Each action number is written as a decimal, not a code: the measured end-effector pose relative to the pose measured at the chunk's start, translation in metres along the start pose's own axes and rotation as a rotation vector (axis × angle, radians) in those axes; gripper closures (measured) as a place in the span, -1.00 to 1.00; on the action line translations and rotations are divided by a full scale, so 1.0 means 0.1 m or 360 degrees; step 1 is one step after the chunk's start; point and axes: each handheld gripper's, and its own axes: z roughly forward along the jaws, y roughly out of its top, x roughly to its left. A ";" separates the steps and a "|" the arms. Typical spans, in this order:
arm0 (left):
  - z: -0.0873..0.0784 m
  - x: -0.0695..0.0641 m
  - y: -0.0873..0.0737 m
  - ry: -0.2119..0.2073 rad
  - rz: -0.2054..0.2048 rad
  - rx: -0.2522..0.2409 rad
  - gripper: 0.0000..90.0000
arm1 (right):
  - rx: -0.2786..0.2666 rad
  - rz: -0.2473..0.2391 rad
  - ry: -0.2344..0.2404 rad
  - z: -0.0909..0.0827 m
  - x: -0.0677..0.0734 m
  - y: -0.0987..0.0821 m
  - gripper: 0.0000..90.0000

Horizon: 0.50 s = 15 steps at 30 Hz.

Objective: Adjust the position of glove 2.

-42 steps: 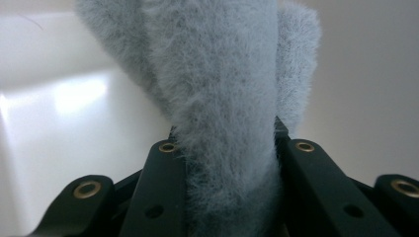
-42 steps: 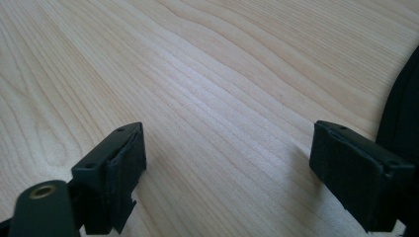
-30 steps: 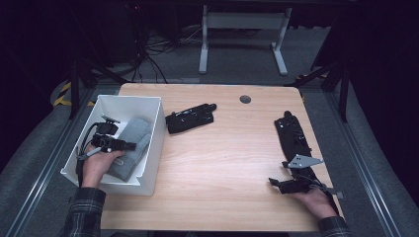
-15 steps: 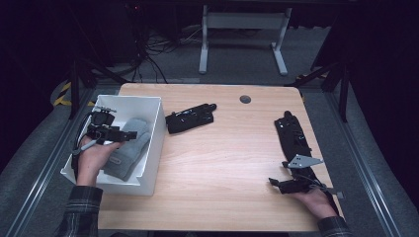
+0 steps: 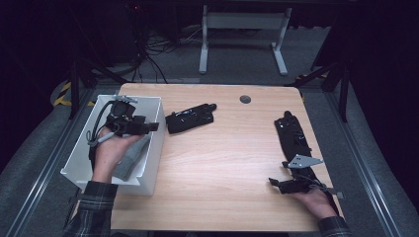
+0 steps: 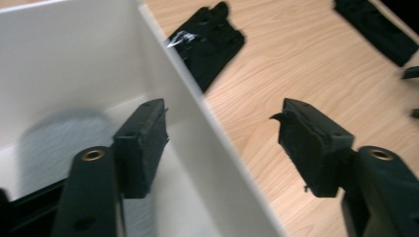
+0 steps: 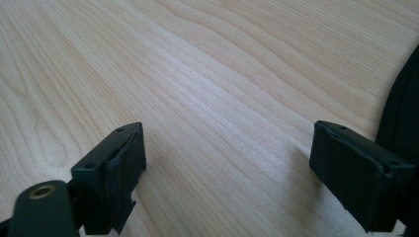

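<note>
bare wood mid-table (image 5: 222, 163) lies open; white bin wall (image 5: 157, 133) blocks the left.

White bin (image 5: 153, 143), grey object (image 5: 129, 160) inside; black part (image 5: 190, 118); light wood-grain table (image 5: 222, 163); plaid sleeve (image 5: 94, 207).

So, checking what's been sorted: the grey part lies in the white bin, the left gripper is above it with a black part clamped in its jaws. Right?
Not quite. The grey part does lie in the white bin, but the left gripper is empty: the left gripper view shows its jaws apart, straddling the bin wall, having just been closing.
</note>
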 end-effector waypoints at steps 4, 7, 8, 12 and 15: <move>0.11 -0.19 0.10 -0.0045 0.0059 -0.0011 0.24 | 0.0001 -0.0001 0.0000 0.00 0.00 0.00 -0.67; 0.15 -0.28 0.14 -0.0057 0.0072 -0.0025 0.49 | 0.0000 0.0000 0.0000 0.00 0.00 0.00 -0.67; 0.17 -0.31 0.16 -0.0067 0.0086 -0.0029 0.49 | 0.0000 0.0000 0.0000 0.00 0.00 0.00 -0.67; 0.28 -0.48 0.22 -0.0106 0.0128 -0.0021 0.87 | 0.0000 0.0000 0.0002 0.00 0.00 0.00 -0.68; 0.36 -0.58 0.24 -0.0088 0.0145 -0.0027 1.00 | 0.0002 0.0000 0.0000 0.00 0.00 0.00 -0.68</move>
